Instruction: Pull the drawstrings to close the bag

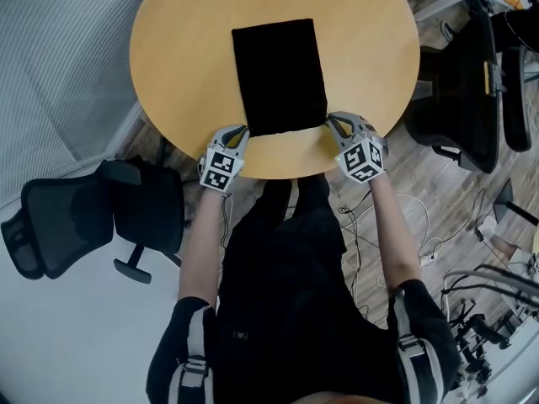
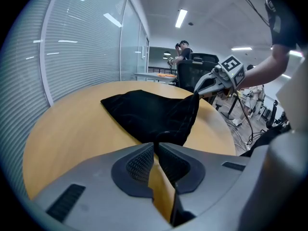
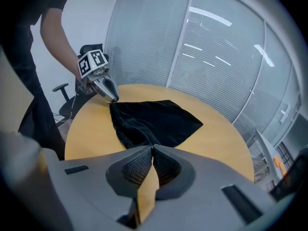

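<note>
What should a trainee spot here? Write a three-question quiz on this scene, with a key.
1. True or false: the left gripper and the right gripper are each shut on a corner of the bag, on the side nearest the person.
2. What does the bag lie on? A) a shelf B) a round table C) a tray
3. Fill in: the bag's colour is ____.

Key: 1 true; 2 B; 3 black.
</note>
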